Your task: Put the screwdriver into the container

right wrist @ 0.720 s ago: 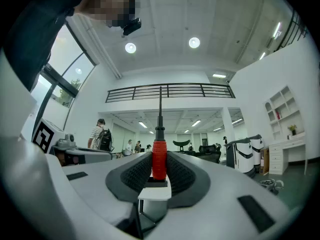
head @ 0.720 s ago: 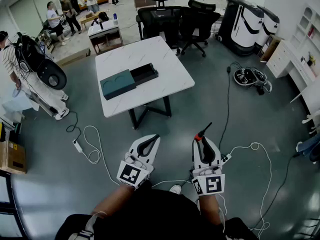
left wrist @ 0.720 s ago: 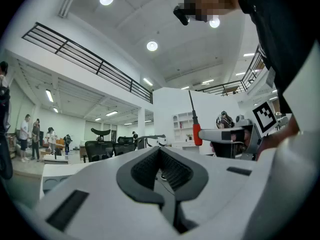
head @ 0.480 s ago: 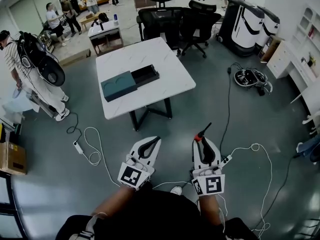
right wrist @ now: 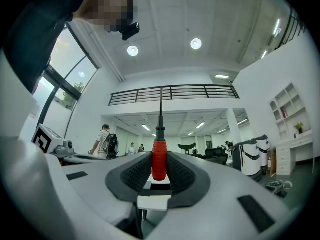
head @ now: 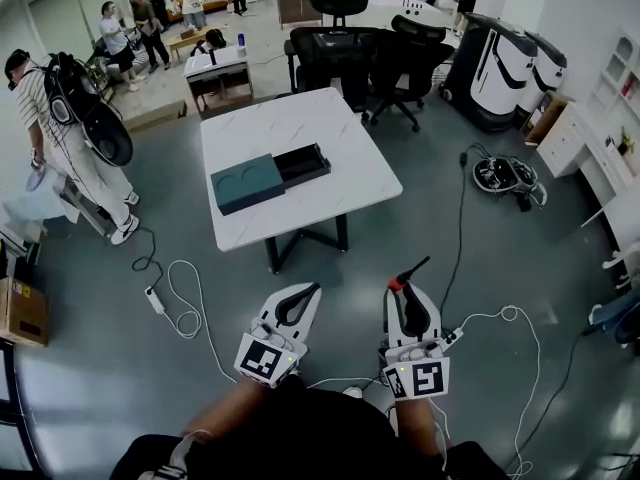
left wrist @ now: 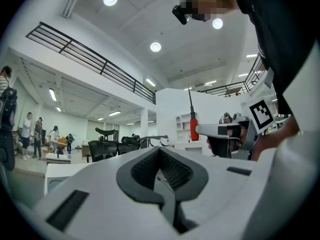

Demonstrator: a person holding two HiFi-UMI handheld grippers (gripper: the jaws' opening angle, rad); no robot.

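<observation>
Screwdriver, one only, stands clamped by its red handle between the pads of the right gripper at lower centre of the head view. Its black shaft points up and right, well apart from the single teal container, which lies with its dark drawer pulled out on the one white table in the upper middle. Second of the two tools, the left gripper, sits just left of it, jaws closed together on nothing. Two white machines stand at upper right; several people gather at upper left. Against the frame of a moment ago, table and container sit a little lower and further right, both grippers have dropped slightly toward the bottom edge, and the grip on the screwdriver is unchanged.
</observation>
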